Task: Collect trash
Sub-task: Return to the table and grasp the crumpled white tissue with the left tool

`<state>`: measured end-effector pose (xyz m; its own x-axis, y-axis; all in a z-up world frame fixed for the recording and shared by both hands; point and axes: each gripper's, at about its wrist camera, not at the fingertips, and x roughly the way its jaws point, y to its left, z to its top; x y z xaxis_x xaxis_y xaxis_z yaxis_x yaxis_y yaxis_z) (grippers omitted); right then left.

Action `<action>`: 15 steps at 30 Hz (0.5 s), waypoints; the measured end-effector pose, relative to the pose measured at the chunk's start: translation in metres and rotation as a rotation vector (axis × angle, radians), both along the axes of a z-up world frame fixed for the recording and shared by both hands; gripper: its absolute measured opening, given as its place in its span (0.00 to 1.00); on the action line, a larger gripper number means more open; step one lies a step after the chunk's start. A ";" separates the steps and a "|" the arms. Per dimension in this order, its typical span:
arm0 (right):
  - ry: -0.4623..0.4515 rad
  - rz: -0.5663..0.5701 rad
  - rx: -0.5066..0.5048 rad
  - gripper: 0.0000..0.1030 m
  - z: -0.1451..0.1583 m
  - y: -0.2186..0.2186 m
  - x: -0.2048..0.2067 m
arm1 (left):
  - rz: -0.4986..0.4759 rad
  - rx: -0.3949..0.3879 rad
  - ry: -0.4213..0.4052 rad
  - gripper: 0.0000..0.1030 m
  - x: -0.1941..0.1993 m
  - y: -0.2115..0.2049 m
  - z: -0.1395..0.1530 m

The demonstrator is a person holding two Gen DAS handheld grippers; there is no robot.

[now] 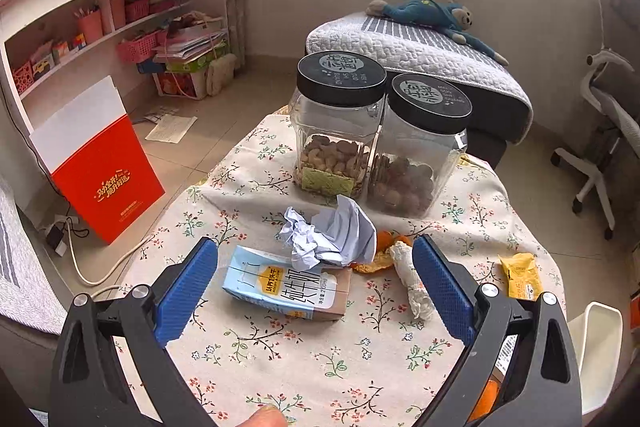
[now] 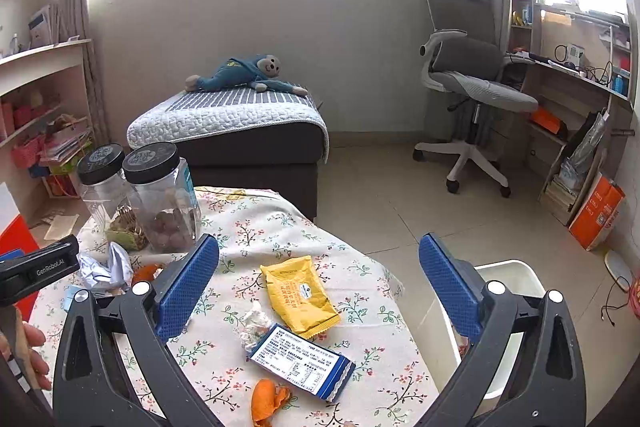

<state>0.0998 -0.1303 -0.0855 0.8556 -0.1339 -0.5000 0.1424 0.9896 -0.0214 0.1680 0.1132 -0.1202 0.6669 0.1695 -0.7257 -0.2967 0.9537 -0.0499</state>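
Observation:
In the left wrist view my left gripper (image 1: 316, 283) is open over a floral tablecloth (image 1: 280, 359), its blue pads either side of a light-blue milk carton (image 1: 286, 287) lying flat. Behind the carton lie crumpled white paper (image 1: 328, 233), orange peel (image 1: 380, 255) and a rolled tissue (image 1: 412, 281). A yellow snack wrapper (image 1: 520, 275) lies to the right. In the right wrist view my right gripper (image 2: 320, 287) is open above the yellow wrapper (image 2: 300, 295), a blue-and-white packet (image 2: 304, 361), a tissue wad (image 2: 254, 325) and orange peel (image 2: 266, 401).
Two clear jars with black lids (image 1: 340, 123) (image 1: 420, 147) stand at the table's far edge. A white bin (image 2: 508, 307) stands on the floor right of the table. A grey sofa with a plush toy (image 2: 240, 123), an office chair (image 2: 472, 95) and a red bag (image 1: 100, 171) surround the table.

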 end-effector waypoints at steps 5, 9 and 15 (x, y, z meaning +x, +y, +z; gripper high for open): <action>0.086 0.113 0.047 0.93 -0.024 0.016 0.021 | 0.018 -0.120 0.074 0.92 0.034 0.036 -0.033; 0.139 0.230 0.078 0.93 -0.043 0.033 0.033 | 0.008 -0.185 0.124 0.92 0.050 0.045 -0.060; 0.223 0.396 0.075 0.93 -0.066 0.064 0.040 | -0.065 -0.290 0.170 0.57 0.065 0.047 -0.082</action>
<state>0.1403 -0.0663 -0.1515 0.7042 0.2255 -0.6732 -0.2471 0.9668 0.0653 0.2331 0.1603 -0.2025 0.5350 -0.0992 -0.8390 -0.2629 0.9242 -0.2769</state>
